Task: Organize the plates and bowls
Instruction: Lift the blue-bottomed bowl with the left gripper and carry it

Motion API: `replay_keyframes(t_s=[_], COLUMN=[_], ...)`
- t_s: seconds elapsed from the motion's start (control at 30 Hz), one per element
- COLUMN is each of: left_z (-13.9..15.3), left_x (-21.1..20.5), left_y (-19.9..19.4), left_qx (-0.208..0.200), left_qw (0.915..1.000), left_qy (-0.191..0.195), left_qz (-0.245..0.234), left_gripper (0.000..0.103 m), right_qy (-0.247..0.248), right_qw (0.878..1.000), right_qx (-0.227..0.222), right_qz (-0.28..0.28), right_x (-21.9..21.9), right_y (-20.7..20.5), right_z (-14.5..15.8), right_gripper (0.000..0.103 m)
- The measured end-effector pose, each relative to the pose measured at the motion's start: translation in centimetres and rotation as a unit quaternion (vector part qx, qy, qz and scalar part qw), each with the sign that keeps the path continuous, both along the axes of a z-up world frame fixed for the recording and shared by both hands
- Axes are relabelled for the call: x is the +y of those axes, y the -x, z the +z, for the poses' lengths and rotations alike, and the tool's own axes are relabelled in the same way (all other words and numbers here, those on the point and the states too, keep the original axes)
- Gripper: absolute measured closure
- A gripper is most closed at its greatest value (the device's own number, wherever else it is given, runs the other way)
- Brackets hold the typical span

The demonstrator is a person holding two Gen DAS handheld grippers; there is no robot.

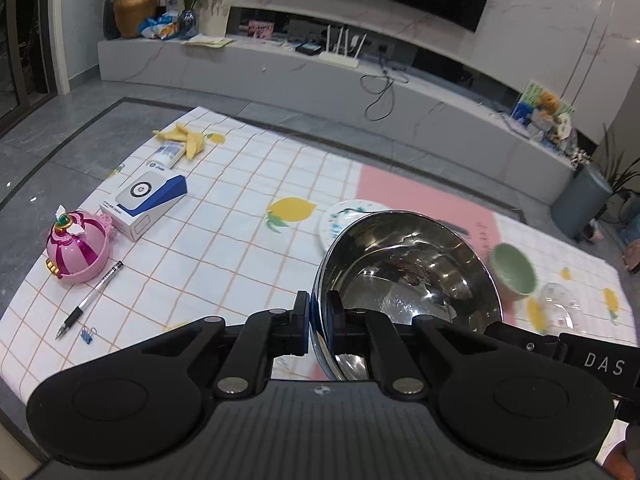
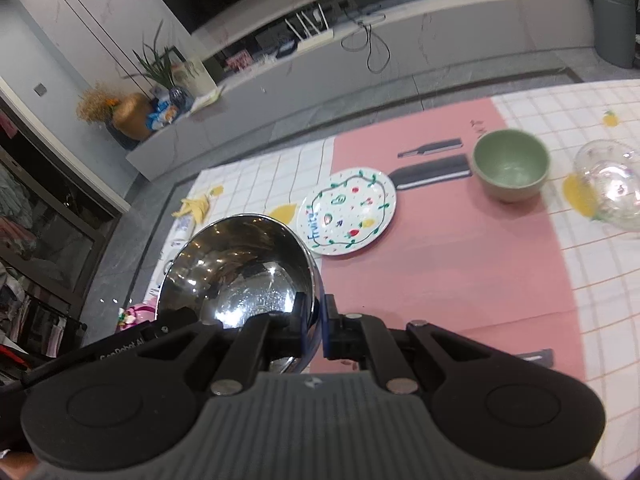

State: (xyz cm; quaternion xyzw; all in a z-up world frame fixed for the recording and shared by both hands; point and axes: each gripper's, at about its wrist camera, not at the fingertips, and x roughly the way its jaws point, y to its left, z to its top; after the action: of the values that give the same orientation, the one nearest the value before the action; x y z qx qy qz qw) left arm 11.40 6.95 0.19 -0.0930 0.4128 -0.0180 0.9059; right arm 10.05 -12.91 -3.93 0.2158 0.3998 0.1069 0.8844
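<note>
Fingers of both grippers pinch the steel bowl (image 1: 408,272) by opposite rim edges: left gripper (image 1: 318,320) on its left rim, right gripper (image 2: 320,326) on its right; bowl's held up off the cloth (image 1: 224,240). Nothing stacked yet, by the look. Fruit plate (image 2: 352,212) lies just beyond; green bowl (image 2: 510,164) and glass bowl (image 2: 612,184) sit far right, apart. Toy (image 1: 78,246), box (image 1: 144,200), pen (image 1: 90,300) far left, not in the way.
</note>
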Motion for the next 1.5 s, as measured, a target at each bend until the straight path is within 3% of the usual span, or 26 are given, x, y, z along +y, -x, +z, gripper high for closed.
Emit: replay_keyframes(t_s=[0.27,0.53,0.97,1.2,1.5], left_z=[1.6,1.2,-3.0,-5.6,-7.6], left_x=[-2.5,-4.9,-6.8,-6.8,-7.3], left_y=[3.5,5.7,6.8,6.0,5.2], left_qx=[-0.016,-0.007,0.063,0.111,0.128], left_qw=[0.9995,0.9984,0.9943,0.9903,0.9887], left_qy=[0.021,0.026,0.044,0.052,0.052], left_qz=[-0.017,-0.049,-0.074,-0.065,-0.059], left_gripper=[0.094,0.092,0.091,0.091,0.092], right_qy=[0.000,-0.003,-0.005,0.026,0.048], right_qw=[0.999,0.999,0.998,0.997,0.995], right_qx=[-0.030,-0.025,0.031,0.050,0.062], right_qz=[-0.011,-0.028,-0.048,-0.047,-0.058], right_x=[-3.5,-6.8,-10.2,-9.9,-9.5], right_y=[4.8,7.6,9.3,8.8,7.9], right_z=[2.5,2.3,-1.2,-3.2,-4.9], right_gripper=[0.099,0.099,0.099,0.103,0.103])
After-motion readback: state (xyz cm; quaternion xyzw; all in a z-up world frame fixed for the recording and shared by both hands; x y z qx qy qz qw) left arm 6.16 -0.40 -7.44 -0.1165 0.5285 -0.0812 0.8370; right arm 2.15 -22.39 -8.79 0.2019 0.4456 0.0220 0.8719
